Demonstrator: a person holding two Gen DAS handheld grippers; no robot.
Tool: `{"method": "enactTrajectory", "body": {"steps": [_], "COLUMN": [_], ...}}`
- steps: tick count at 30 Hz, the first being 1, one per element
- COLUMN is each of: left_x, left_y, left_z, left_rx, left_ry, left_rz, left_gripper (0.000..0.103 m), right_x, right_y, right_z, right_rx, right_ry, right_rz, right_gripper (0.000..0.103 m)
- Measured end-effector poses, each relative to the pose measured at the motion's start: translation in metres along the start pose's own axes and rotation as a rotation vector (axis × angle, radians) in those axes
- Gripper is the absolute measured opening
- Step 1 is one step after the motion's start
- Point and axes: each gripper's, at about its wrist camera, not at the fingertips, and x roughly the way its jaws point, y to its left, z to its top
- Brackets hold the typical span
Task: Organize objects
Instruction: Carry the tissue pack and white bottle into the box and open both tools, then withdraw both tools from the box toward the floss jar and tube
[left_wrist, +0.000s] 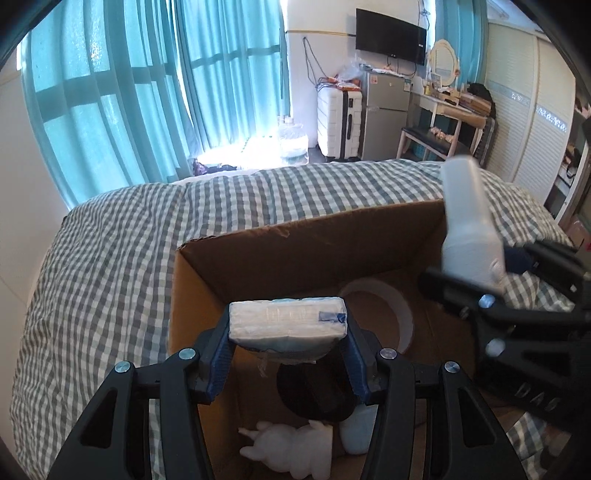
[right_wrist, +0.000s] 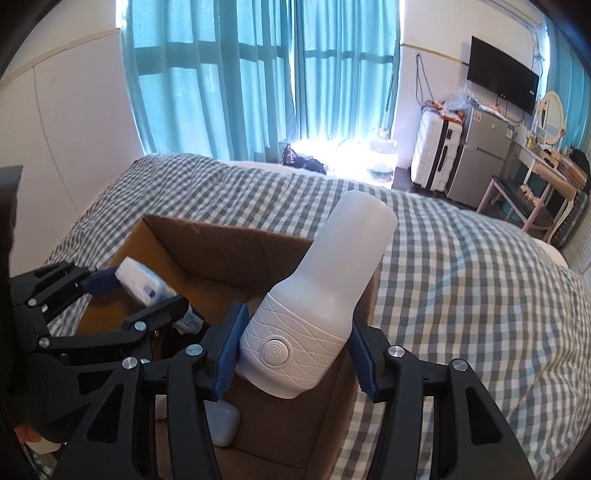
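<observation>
An open cardboard box (left_wrist: 258, 254) sits on the checked bed; it also shows in the right wrist view (right_wrist: 207, 251). My left gripper (left_wrist: 288, 328) is shut on a white tissue pack (left_wrist: 288, 319) and holds it above the box's inside. That pack also shows in the right wrist view (right_wrist: 142, 282). My right gripper (right_wrist: 291, 350) is shut on a white plastic bottle-shaped device (right_wrist: 325, 302) with a round button, held over the box's right wall. In the left wrist view the device (left_wrist: 469, 221) is at the box's far right corner.
Inside the box lie a white rabbit figure (left_wrist: 291, 450), a white tape roll (left_wrist: 388, 306), a black round object (left_wrist: 317, 391) and a pale grey case (right_wrist: 223, 424). The checked blanket (right_wrist: 461, 277) surrounds the box. A suitcase (left_wrist: 338, 122), fridge and desk stand beyond the bed.
</observation>
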Motion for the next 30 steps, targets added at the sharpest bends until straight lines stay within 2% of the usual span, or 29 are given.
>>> {"method": "enactTrajectory", "body": {"steps": [2,4,5,6,8,10,14,21,26,30], "left_x": [-0.001,-0.005,-0.008,-0.012,-0.026,-0.044,-0.083,-0.156,-0.198,-0.211], "left_y": [-0.001,-0.001,-0.002,-0.003,-0.004,-0.007,-0.008,-0.009,-0.015,-0.02], "left_z": [-0.001,-0.001,-0.001,0.0,0.0,0.003,0.007,0.003,-0.016,-0.036], "left_rx": [0.002,0.002,-0.001,-0.002,0.005,0.017,0.002,-0.051,-0.094,-0.118], "left_ry": [-0.002,-0.001,-0.003,-0.01,-0.023,-0.034,-0.074,-0.129,-0.156,-0.152], "left_rz": [0.004,0.005,0.006,0.008,0.013,0.033,0.052,0.08,0.105,0.117], "left_gripper": [0.057,0.07,0.082,0.085,0.086,0.092,0.097,0.1,0.101,0.102], "right_x": [-0.004,-0.015,-0.021,-0.029,-0.046,-0.067,-0.11,-0.203,-0.246,-0.258], "right_y": [0.0,-0.004,-0.005,-0.007,-0.008,-0.009,-0.005,0.003,0.009,0.011], "right_z": [-0.002,-0.001,0.0,0.001,0.006,0.009,0.01,-0.001,-0.026,-0.052], "right_rx": [0.009,0.033,0.043,0.054,0.057,0.054,0.035,-0.009,-0.03,-0.048], "right_ry": [-0.01,-0.032,-0.042,-0.057,-0.077,-0.096,-0.133,-0.214,-0.233,-0.22], "right_rz": [-0.002,-0.003,-0.001,-0.001,-0.009,-0.023,-0.034,-0.047,-0.038,-0.023], "right_gripper": [0.053,0.055,0.063,0.067,0.067,0.068,0.069,0.069,0.07,0.07]}}
